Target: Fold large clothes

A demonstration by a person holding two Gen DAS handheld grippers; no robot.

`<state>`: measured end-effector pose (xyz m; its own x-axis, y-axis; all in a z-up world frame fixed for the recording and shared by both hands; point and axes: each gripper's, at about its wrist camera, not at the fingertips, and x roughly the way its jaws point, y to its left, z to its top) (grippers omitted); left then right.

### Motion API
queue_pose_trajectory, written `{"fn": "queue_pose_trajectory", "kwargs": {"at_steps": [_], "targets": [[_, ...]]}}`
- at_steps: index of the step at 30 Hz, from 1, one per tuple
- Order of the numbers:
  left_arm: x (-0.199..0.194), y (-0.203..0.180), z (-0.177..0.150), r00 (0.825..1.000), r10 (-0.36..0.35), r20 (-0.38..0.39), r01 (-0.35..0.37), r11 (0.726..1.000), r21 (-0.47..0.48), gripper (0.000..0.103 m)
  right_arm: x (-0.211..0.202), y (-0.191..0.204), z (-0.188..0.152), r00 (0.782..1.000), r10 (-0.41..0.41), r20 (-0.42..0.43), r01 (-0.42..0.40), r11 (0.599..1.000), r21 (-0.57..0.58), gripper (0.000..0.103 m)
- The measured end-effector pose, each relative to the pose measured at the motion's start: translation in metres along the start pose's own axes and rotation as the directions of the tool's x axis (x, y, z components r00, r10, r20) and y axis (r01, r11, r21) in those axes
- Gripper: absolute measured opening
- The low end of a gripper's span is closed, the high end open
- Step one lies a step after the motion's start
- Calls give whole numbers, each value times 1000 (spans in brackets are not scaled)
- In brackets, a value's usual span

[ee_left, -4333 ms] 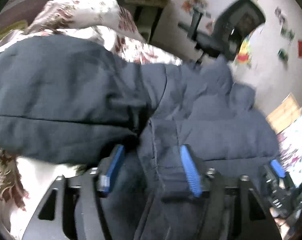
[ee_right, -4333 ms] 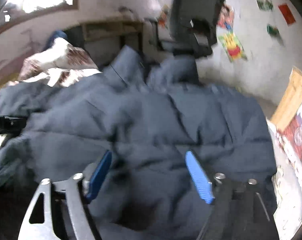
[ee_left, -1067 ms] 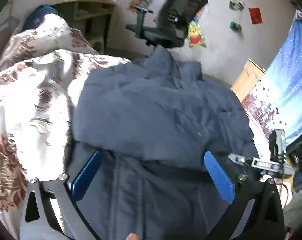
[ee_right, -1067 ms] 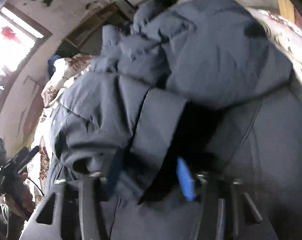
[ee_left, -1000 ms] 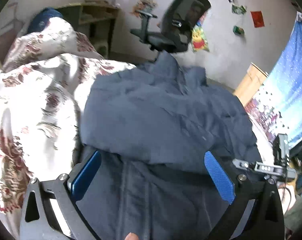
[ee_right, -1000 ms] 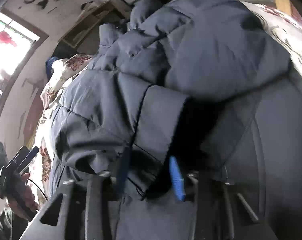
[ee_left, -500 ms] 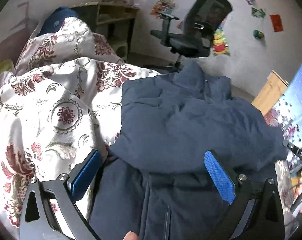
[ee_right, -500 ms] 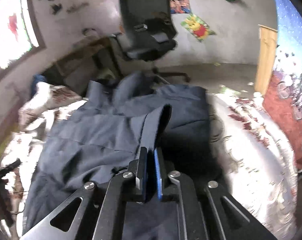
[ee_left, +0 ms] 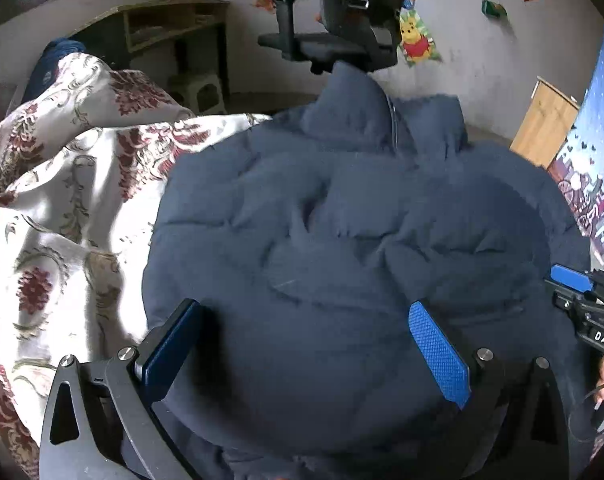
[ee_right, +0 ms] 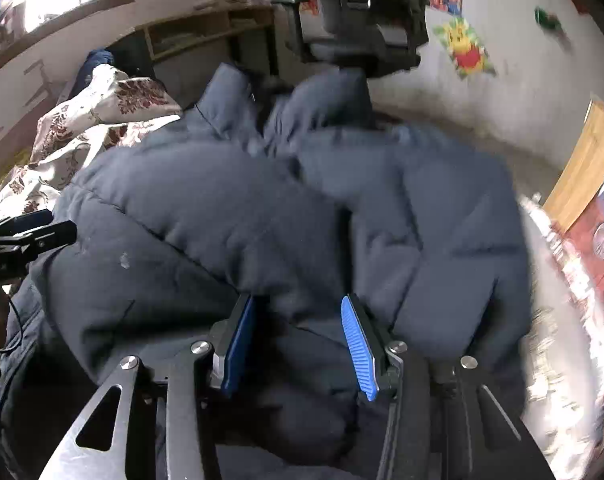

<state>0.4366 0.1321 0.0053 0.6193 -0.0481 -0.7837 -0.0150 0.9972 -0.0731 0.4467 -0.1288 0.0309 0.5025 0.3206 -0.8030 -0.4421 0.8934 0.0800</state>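
The navy padded jacket (ee_left: 342, 240) lies bunched on the floral bedspread (ee_left: 62, 200), collar toward the office chair (ee_left: 354, 20); the left gripper (ee_left: 302, 344) hovers over its near hem, fingers spread wide, gripping nothing; the right gripper (ee_right: 298, 340) is likewise parted and empty above a folded-in sleeve, apparently positioned for the next fold.

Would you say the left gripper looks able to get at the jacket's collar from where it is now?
Probably yes: the left gripper is open over the jacket, and nothing lies between it and the collar at the far edge.
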Motion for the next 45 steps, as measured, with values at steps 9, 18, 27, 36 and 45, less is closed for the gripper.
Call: {"fn": "queue_pose_trajectory", "kwargs": {"at_steps": [9, 18, 27, 36, 45], "targets": [[24, -4, -12, 998, 50, -48, -48, 999, 25, 102, 10, 1, -12, 1000, -15, 2, 15, 1000, 5, 43], [-15, 11, 11, 993, -54, -104, 39, 988, -147, 102, -50, 7, 10, 1000, 17, 15, -18, 995, 100, 68], [-104, -12, 46, 995, -93, 32, 96, 992, -88, 102, -137, 29, 38, 990, -23, 136, 10, 995, 95, 91], [-90, -1, 98, 992, -43, 119, 47, 999, -26, 102, -112, 3, 96, 986, -48, 161, 18, 983, 182, 92], [-8, 46, 170, 986, -92, 141, 114, 981, -156, 102, -9, -52, 193, 993, -3, 116, -35, 945, 324, 92]]}}
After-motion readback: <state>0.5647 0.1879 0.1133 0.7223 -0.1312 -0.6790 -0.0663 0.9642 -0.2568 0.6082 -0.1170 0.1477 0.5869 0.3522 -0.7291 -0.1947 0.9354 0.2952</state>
